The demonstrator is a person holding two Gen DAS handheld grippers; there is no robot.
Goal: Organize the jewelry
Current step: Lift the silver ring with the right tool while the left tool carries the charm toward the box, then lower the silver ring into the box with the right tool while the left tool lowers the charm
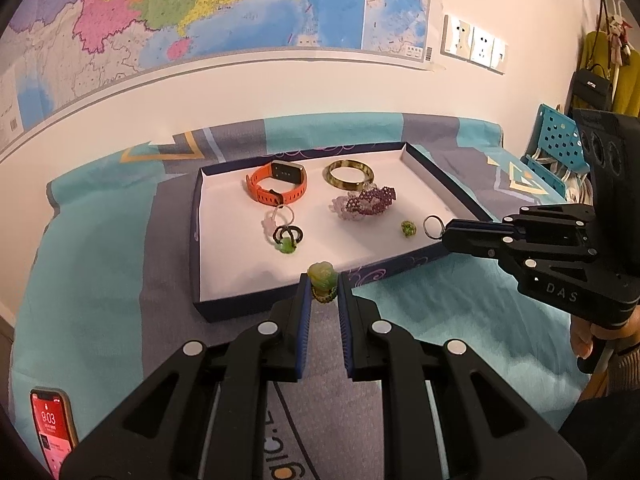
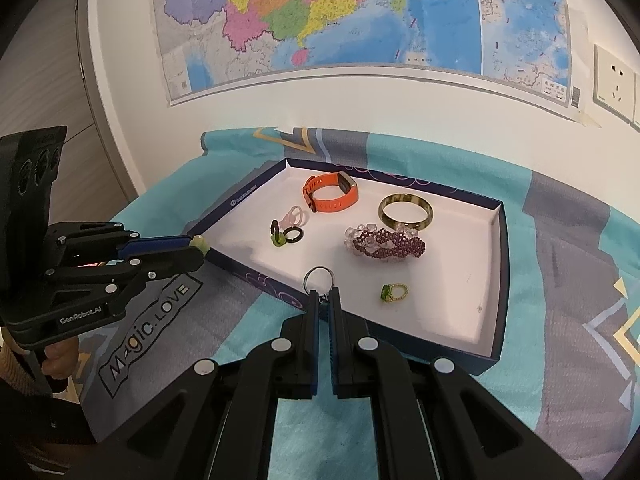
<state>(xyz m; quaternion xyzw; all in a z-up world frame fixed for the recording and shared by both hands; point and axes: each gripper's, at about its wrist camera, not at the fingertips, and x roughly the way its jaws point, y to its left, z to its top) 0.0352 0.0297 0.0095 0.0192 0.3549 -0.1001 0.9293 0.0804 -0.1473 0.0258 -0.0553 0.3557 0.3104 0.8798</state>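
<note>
A dark blue tray with a white inside [image 1: 424, 168] [image 2: 500, 280] lies on the patterned cloth. It holds an orange watch [image 1: 276, 182] [image 2: 330, 194], an olive bangle [image 1: 349, 174] [image 2: 406, 212], a purple bead bracelet [image 1: 370, 202] [image 2: 384, 244], a green ring [image 1: 408, 228] [image 2: 394, 292] and a cluster of small rings [image 1: 286, 234] [image 2: 286, 234]. My left gripper [image 1: 323, 286] [image 2: 200, 250] is shut on a green jade pendant [image 1: 323, 276] [image 2: 199, 243] just above the tray's near rim. My right gripper [image 2: 324, 298] [image 1: 444, 234] is shut on the clasp of a silver key ring [image 2: 318, 278] [image 1: 432, 226] over the tray's edge.
A phone with a lit red screen [image 1: 52, 428] lies on the cloth at the near left. A blue perforated crate [image 1: 556, 148] and hanging bags [image 1: 592, 84] stand past the right end. A wall with a map [image 2: 320, 12] and sockets [image 1: 474, 44] runs close behind.
</note>
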